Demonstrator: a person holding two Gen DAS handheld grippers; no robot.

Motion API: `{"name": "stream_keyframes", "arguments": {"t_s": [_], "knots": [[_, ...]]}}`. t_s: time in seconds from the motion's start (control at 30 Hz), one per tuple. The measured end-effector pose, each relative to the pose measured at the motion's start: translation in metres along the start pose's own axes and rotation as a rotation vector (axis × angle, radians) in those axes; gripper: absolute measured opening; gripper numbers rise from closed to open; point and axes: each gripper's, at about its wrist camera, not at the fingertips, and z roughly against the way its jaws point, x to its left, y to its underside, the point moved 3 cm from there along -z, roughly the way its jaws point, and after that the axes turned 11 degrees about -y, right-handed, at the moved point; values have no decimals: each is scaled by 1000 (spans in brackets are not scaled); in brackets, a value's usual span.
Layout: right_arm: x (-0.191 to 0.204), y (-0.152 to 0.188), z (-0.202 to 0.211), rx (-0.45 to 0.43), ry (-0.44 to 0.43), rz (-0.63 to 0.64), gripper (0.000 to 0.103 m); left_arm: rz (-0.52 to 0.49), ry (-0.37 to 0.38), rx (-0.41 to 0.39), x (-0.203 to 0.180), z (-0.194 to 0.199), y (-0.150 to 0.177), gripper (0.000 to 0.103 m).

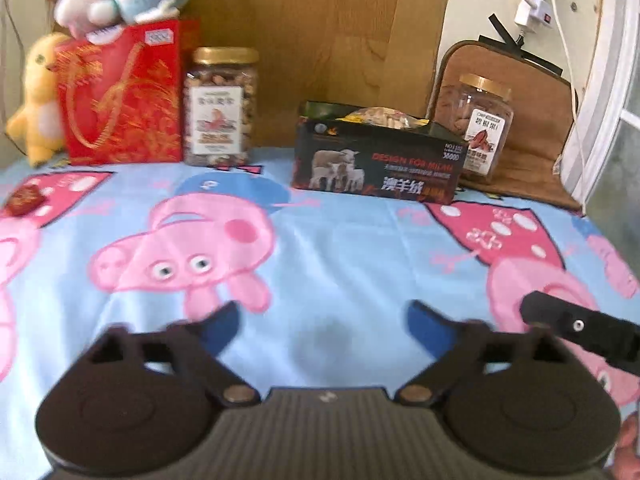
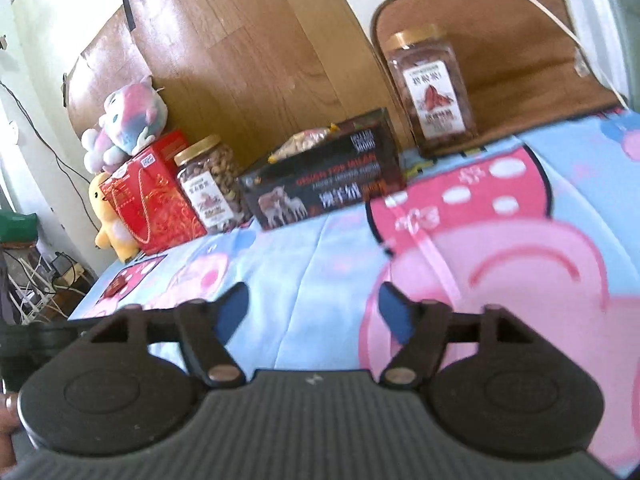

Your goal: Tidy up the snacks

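A: Both tools hover over the cloth [image 1: 340, 232] with nothing held. The left gripper [image 1: 324, 320] has its jaws spread wide; the right gripper [image 2: 314, 312] is also apart, a bit less so.

B: So where are the snacks?

A: Along the back. The box [image 1: 376, 168] sits mid-table, open-topped, with a packet [image 1: 376, 116] already inside. One jar [image 1: 220, 108] stands left of it beside the red bag [image 1: 120, 92]; the other jar [image 1: 482, 128] stands just right of the box, on a brown mat [image 1: 532, 120]. A small red packet [image 1: 24, 200] lies apart at the left edge.

B: What is the step, then?

A: Likely a reach for the loose packet, the left tool being nearer. I'd come in low and flat, pads either side, and close gently (it looks thin and could slide on the cloth).

B: Do the views differ?

A: The left view shows the right tool's black finger poking in at its right side. The right view alone shows the clutter of cables off the table's left end, and a bit of the hand [image 2: 8, 404] at its edge.
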Motion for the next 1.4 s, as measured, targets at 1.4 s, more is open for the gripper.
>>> {"name": "stream_keyframes", "arguments": {"t_s": [1.4], "knots": [[60, 33, 57, -70, 63, 67, 103, -72, -190, -24, 0, 82, 32, 103]]}}
